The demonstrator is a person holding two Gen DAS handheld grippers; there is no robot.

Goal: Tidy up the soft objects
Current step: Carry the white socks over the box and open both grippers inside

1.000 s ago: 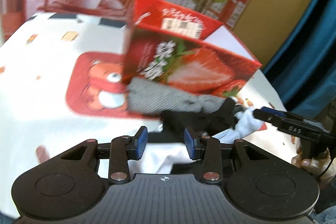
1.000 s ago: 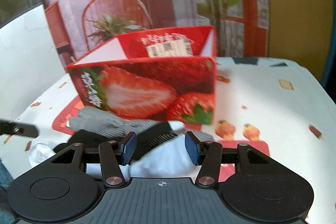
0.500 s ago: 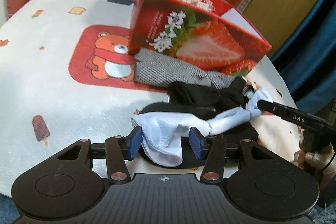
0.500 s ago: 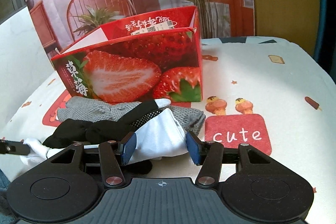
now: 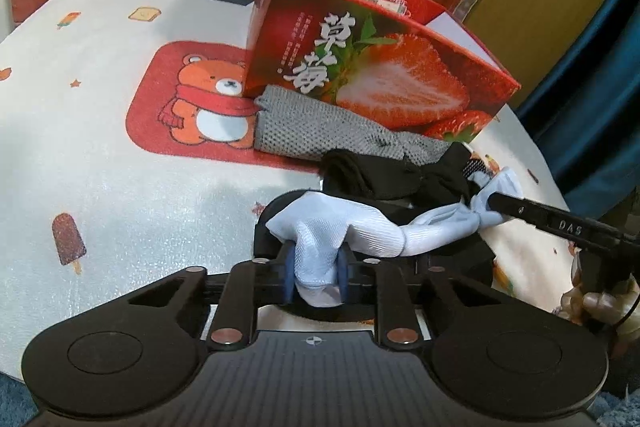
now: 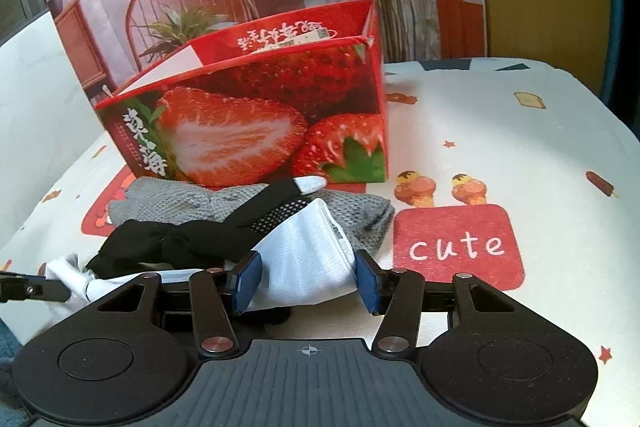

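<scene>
My left claw (image 5: 314, 277) has just been closing and now pinches one end of the white sock (image 5: 360, 231), the cloth bunched between its blue pads; my right claw (image 6: 306, 281) has its jaws apart around the other, wider end of the same sock (image 6: 304, 259), narrowing a little, the pads beside the fabric and not yet clearly pressing it, as far as I can tell; so the sock's long axis runs straight from one claw to the other, across the front of the worktop (image 5: 100, 155), with the pile lying beyond it; a black sock (image 6: 168, 239) and a grey knitted glove (image 5: 320, 131) lie tangled just behind, the glove touching the foot of the strawberry box (image 6: 256, 131); the box stands open-topped straight ahead of both claws, farther from me than the sock; I judge the coming move is to clamp the right end, then lift or fold the sock along that axis toward the box.
</scene>
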